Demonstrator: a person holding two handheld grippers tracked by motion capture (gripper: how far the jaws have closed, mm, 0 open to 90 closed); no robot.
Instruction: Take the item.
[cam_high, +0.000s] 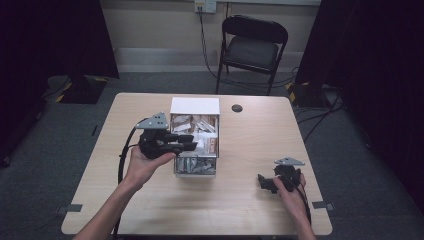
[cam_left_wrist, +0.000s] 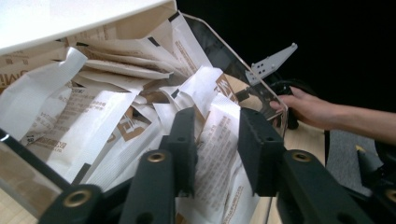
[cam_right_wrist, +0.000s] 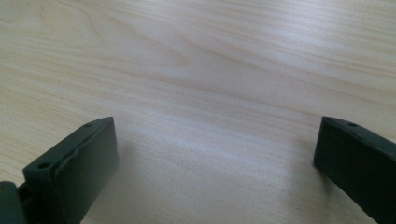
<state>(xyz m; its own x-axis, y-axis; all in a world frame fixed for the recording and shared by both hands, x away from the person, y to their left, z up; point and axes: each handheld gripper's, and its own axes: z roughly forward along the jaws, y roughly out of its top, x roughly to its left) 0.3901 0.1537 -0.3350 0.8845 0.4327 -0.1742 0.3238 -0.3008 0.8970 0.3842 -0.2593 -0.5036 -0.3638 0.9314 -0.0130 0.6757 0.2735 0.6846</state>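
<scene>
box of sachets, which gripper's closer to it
Left. The left gripper reaches in over the box of sachets; the right gripper sits well off beside it on the table.

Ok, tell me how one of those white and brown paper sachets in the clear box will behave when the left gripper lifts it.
The white and brown paper sachet between the left gripper jaws looks thin and creased, so it will probably flop. It is likely light, and being flat it should not roll. The sachets overlap loosely in the clear plastic box, so neighbours may drag along.
</scene>
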